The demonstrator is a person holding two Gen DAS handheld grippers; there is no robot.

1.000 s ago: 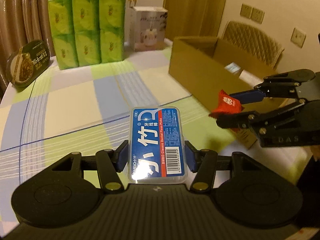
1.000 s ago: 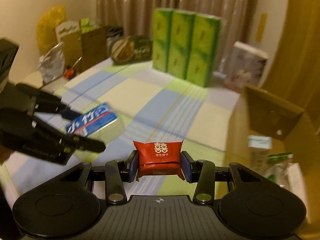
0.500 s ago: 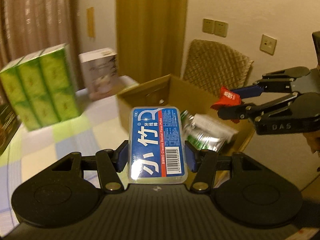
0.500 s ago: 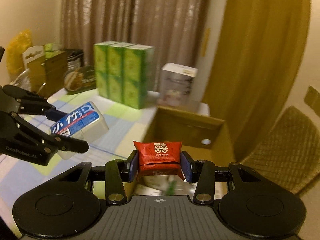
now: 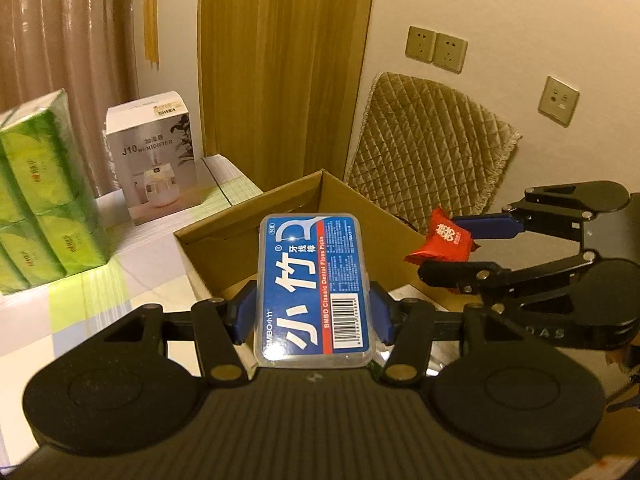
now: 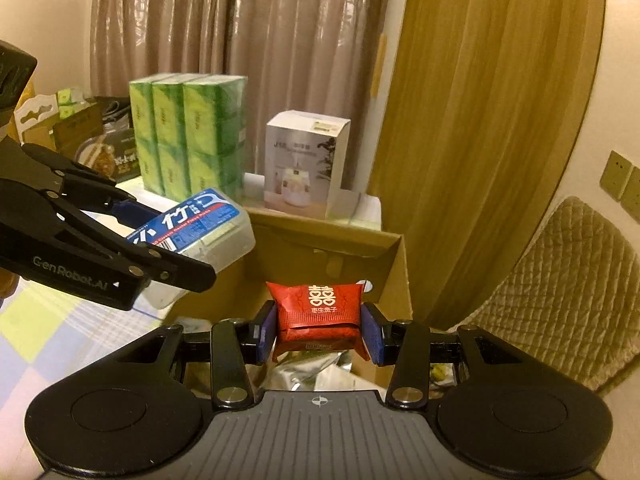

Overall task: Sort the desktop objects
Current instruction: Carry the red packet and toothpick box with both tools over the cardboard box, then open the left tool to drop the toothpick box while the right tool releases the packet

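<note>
My left gripper [image 5: 313, 314] is shut on a clear box of dental floss picks [image 5: 316, 288] with a blue and red label. It hangs over the near left part of an open cardboard box [image 5: 256, 220]. My right gripper [image 6: 319, 332] is shut on a red candy packet [image 6: 320, 312] and hovers above the same cardboard box [image 6: 340, 244]. In the left wrist view the red candy packet [image 5: 444, 240] shows at the right, over the carton's right edge. Silver and white packets [image 6: 312, 372] lie inside the carton below the right gripper.
Stacked green tissue packs [image 5: 44, 196] and a white humidifier box [image 5: 154, 160] stand on the checked tablecloth [image 5: 92, 292] behind the carton. A quilted chair back [image 5: 424, 152] is beyond the table, by a yellow curtain [image 6: 472, 120]. A food bowl and bags [image 6: 100, 152] sit far left.
Both grippers have swung from over the tablecloth to above the open carton, carrying the floss box and the candy packet with them. Both stayed shut on their loads.
</note>
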